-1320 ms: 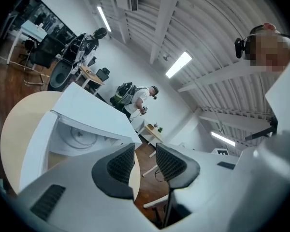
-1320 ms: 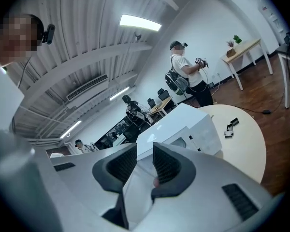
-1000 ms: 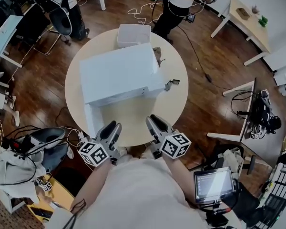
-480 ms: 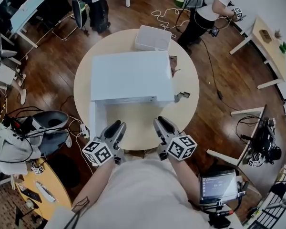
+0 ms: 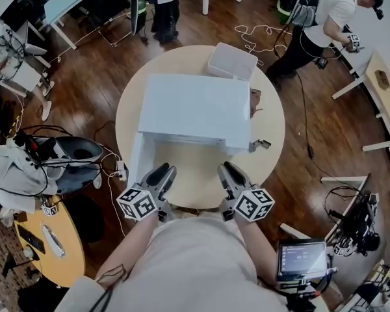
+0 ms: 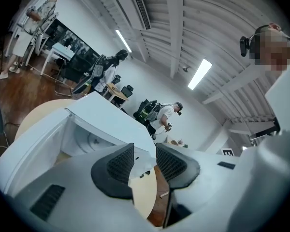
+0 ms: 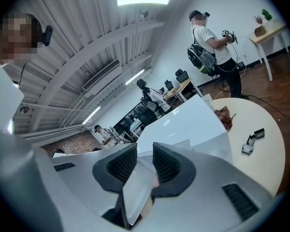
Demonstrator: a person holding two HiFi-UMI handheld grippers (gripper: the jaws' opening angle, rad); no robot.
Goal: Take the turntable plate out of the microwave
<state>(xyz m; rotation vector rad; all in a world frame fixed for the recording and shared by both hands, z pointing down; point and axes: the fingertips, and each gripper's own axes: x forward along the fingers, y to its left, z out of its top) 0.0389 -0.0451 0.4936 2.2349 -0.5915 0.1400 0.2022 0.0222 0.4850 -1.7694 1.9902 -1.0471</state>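
The white microwave [image 5: 195,109] stands on the round table [image 5: 192,168] with its door [image 5: 136,164] swung open to the left. In the left gripper view the pale turntable plate [image 6: 93,140] lies inside the open cavity. My left gripper [image 5: 162,173] hovers over the near table edge by the door, open and empty; its jaws [image 6: 145,153] point toward the cavity from a distance. My right gripper [image 5: 229,172] hovers at the front right, open [image 7: 145,161], with only the microwave [image 7: 183,120] showing beyond its gap.
A white bin [image 5: 233,60] sits behind the microwave. A small dark metal part [image 5: 260,144] and a brownish object [image 5: 255,99] lie on the table's right side. People, desks and cables stand on the floor around the table.
The head view has swung, so the table and microwave sit further right and lower. Both grippers stay at the near table edge, the right one shifted slightly. Jaw gaps look the same.
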